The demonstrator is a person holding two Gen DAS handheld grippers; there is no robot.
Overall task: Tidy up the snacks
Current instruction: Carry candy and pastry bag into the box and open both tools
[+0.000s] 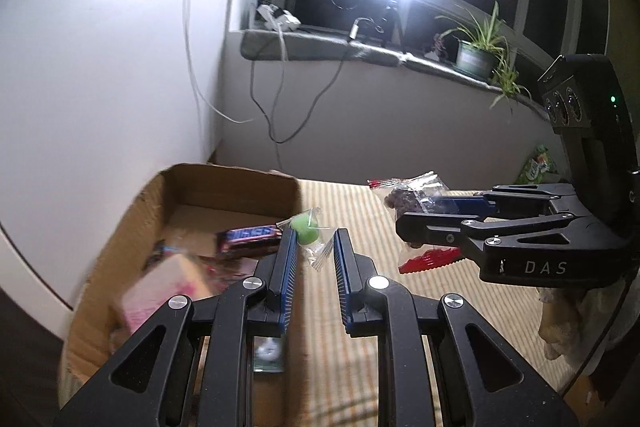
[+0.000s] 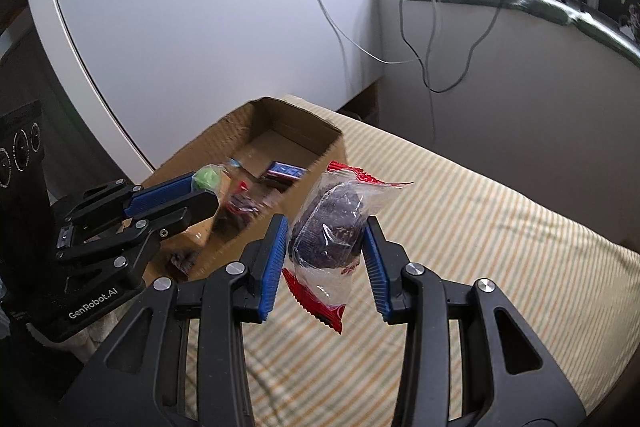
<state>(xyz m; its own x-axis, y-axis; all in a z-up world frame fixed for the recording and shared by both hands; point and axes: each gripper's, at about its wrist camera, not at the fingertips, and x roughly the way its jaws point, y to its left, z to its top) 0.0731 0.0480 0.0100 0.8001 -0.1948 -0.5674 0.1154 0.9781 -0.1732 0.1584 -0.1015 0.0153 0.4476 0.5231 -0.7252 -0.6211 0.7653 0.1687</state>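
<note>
Left tool (image 1: 314, 247) pinches clear-wrapped green candy (image 1: 305, 227); right tool (image 2: 326, 255) clamps clear red-edged dark snack bag (image 2: 332, 227); open cardboard box (image 2: 240, 131) at 11 o'clock.

You can read "SNICKERS" on the brown bar (image 1: 249, 237) inside the cardboard box (image 1: 132, 215), "DAS" on the right gripper (image 1: 416, 227) at three o'clock, and "GenRobot.AI" on the left gripper (image 2: 206, 193) at eight o'clock.

Home bedroom: striped bedding (image 2: 480, 227), windowsill plant (image 1: 478, 51).

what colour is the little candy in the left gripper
Light green, in a clear wrapper; clearest in the left wrist view.
</note>
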